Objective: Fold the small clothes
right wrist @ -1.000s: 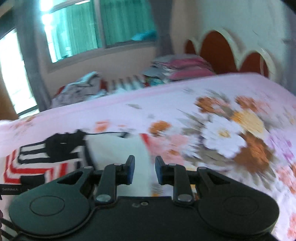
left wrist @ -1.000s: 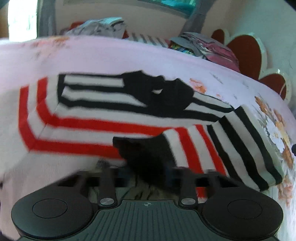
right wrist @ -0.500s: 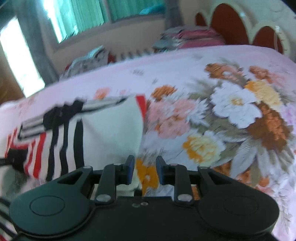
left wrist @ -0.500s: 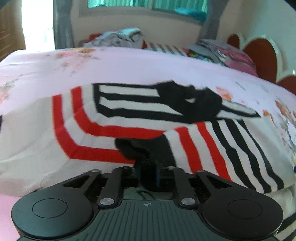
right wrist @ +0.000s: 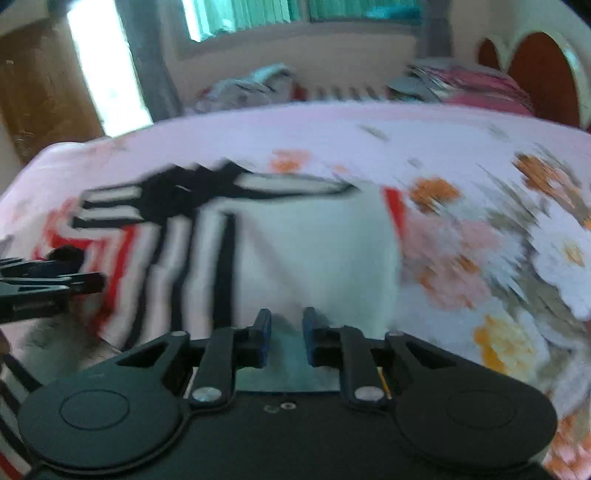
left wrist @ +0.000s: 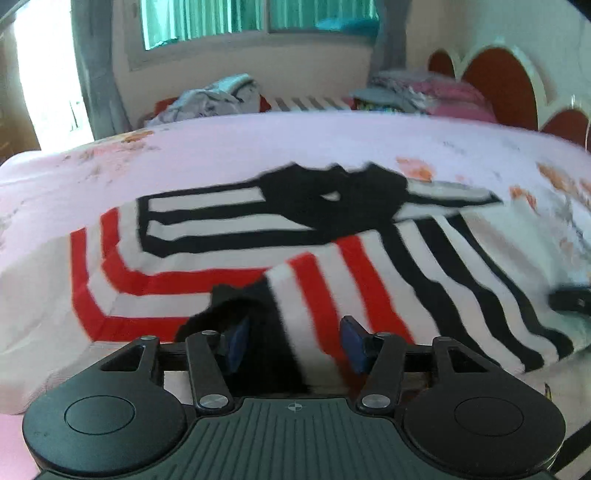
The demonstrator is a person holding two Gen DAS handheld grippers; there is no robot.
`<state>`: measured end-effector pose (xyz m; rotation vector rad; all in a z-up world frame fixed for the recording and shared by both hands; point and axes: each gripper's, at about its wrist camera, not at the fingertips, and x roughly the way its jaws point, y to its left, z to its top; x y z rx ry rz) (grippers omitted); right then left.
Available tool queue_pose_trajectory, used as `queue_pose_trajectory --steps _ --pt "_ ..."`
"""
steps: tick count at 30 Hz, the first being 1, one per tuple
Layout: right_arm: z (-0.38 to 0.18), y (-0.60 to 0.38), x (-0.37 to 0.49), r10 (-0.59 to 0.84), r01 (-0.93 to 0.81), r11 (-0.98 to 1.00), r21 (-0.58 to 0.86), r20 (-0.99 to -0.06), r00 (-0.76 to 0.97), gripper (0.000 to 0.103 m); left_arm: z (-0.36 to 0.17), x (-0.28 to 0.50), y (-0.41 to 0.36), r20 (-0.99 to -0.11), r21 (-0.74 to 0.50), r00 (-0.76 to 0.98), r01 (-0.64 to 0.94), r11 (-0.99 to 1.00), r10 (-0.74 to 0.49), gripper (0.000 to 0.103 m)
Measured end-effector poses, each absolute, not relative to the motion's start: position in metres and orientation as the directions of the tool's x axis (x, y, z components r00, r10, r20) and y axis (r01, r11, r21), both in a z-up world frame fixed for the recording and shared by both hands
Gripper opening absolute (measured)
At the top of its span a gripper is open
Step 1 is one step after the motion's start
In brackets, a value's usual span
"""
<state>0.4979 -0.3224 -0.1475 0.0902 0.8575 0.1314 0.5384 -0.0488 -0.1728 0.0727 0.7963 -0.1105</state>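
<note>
- The left gripper stands half spread and its jaws are opening. The blue pads sit clear of the cloth on either side, so nothing is pinched.
- Between those fingers lies a fold of the striped garment. A black patch of it is toward the left finger, with white and red stripes toward the right one.
- Ahead of the left fingers the garment spreads flat over the pink flowered bedspread. Red stripes bend round a corner to the fingers' left, black stripes run off to their right, and a black bow-like patch lies farther ahead.
- The right gripper shows only a narrow gap between its pads. The near edge of the garment's plain white part sits in that gap, but the frame is blurred. I cannot tell whether the pads touch the cloth.
- To the left of the right fingers run the black and white stripes, then the red ones. To their right is bare bedspread with big orange and white flowers.
- Each gripper shows in the other's view — the left one at the far left edge, over the striped cloth, and the right one at the far right edge.
- Far ahead of both pairs of fingers are a loose heap of clothes, a folded pink stack, a scalloped headboard and a window with green curtains.
</note>
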Motion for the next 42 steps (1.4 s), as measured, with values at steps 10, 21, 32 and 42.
queue_pose_trajectory --steps 10,21,32,42 --pt "-0.131 -0.386 0.57 0.11 0.13 0.947 0.292 -0.68 0.725 0.031 -0.164 0.558 0.005 -0.703 -0.006 0.71 -0.068 0.998 0.045 0.055" --pt "-0.161 -0.393 0.587 0.138 0.114 0.948 0.298 -0.706 0.695 0.01 -0.184 0.555 0.014 -0.682 -0.01 0.731 -0.043 0.999 0.024 0.007" --pt "-0.137 -0.307 0.564 0.257 -0.217 0.965 0.146 -0.688 0.678 0.022 -0.145 0.557 -0.076 -0.63 -0.054 0.764 0.14 0.989 -0.142 0.073" --pt "-0.149 -0.385 0.594 0.067 -0.014 0.997 0.077 -0.746 0.662 0.021 -0.18 0.58 -0.055 -0.714 0.001 0.693 0.136 0.991 -0.094 0.073"
